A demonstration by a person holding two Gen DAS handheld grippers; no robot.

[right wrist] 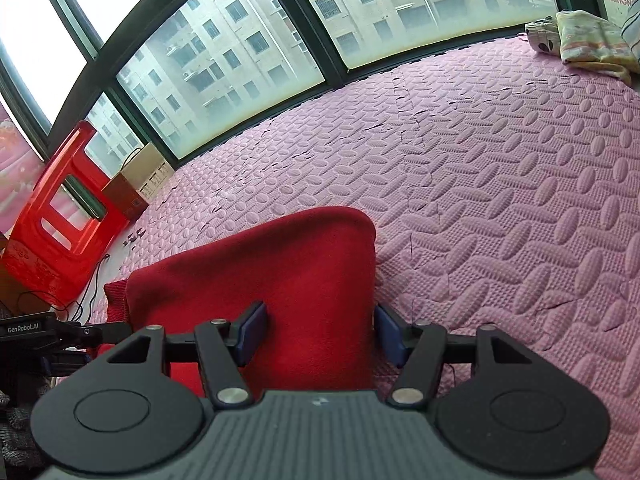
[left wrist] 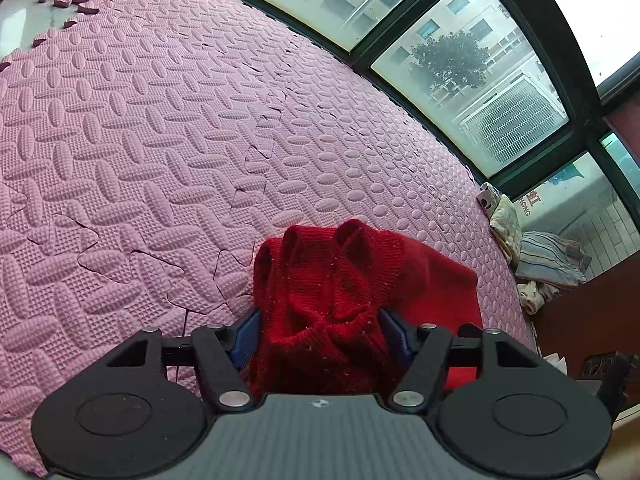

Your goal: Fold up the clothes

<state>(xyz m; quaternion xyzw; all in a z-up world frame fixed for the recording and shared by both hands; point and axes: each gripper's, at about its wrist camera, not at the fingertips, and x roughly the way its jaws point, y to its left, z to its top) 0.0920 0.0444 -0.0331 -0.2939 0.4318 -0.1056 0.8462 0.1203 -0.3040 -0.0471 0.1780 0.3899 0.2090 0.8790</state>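
The red sweater (left wrist: pixel 332 300) lies on the pink foam mat (left wrist: pixel 140 140) at six o'clock in both views, bunched between the half-open left gripper (left wrist: pixel 318 334) and right gripper (right wrist: pixel 320 332), whose unclamped pads risk letting the fold slump.

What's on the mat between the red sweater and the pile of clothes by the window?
Nothing: bare pink mat separates red sweater and pile, right wrist view.
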